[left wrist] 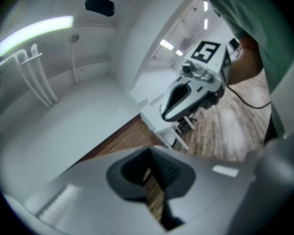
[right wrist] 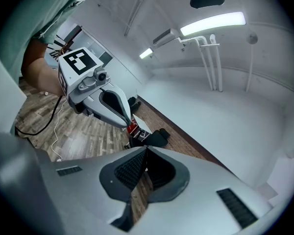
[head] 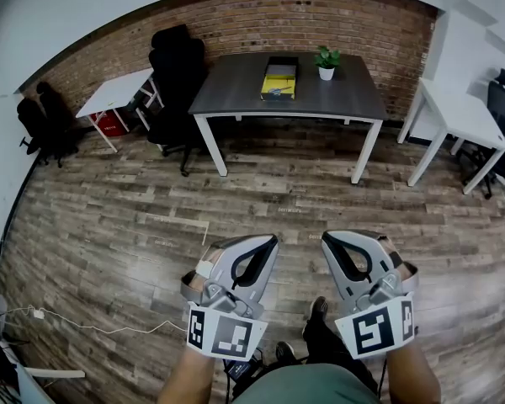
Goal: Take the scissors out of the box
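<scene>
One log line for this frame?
task not started | left gripper shut, empty | right gripper shut, empty | box on far table

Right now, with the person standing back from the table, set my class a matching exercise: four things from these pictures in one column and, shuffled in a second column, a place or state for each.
Things:
1. yellow box
2. potted plant
3. black chair
4. right gripper

Places or states:
A. on the floor, left of the dark table
B. near the middle of the tabletop
C. jaws together, nothing between them
D. on the tabletop, in a white pot

Pairs: 1-B, 2-D, 3-A, 4-C.
</scene>
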`<state>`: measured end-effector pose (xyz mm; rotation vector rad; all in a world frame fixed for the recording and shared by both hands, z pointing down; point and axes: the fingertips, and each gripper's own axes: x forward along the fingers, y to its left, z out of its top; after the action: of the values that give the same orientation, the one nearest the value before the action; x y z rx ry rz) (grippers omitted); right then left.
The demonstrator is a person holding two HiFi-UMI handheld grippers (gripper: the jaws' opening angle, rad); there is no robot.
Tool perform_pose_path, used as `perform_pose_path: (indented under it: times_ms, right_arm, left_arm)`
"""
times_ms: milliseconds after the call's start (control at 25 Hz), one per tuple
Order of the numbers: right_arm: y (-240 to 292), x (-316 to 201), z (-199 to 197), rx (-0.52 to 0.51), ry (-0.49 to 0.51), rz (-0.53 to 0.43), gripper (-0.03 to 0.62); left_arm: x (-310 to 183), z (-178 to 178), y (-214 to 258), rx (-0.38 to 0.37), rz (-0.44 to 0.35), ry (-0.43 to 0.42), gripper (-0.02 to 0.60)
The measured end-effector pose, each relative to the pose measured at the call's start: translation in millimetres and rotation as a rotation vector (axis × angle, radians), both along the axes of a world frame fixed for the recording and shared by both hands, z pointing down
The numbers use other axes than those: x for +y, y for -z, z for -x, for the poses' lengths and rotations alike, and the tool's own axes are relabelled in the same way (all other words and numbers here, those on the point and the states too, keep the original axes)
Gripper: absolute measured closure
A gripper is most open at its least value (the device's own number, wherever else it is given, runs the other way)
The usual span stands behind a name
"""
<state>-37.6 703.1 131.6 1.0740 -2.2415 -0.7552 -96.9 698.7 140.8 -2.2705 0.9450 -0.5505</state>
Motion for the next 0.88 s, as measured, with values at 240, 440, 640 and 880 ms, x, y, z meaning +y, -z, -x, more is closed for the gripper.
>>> perform_pose_path:
  times_ms: [240, 440, 640, 880]
  right_arm:
    - [-6.8, -45.4, -8.2, -0.023, 0.021, 0.014, 0.587]
    - [-5.8, -95.5, -26.3, -0.037, 0.035, 0.016, 0.586]
    - [-2.8, -151.7, -53.2, -0.042, 0.052, 0.021, 0.588]
    - [0.1, -204.8, -81.4, -0.062, 0.080, 0.021, 0.586]
  left_arm:
    - [-44.1, -8.6, -4.9, -0.014, 0.005, 0.023, 0.583]
    - [-93.1, -25.8, -4.2, -0.018, 0.002, 0.047, 0.583]
    - [-146.1, -53.4, -4.5, -0.019, 0.007, 0.057, 0.583]
    - [-197.9, -80.3, -5.4, -0.052, 0.007, 0.085, 0.583]
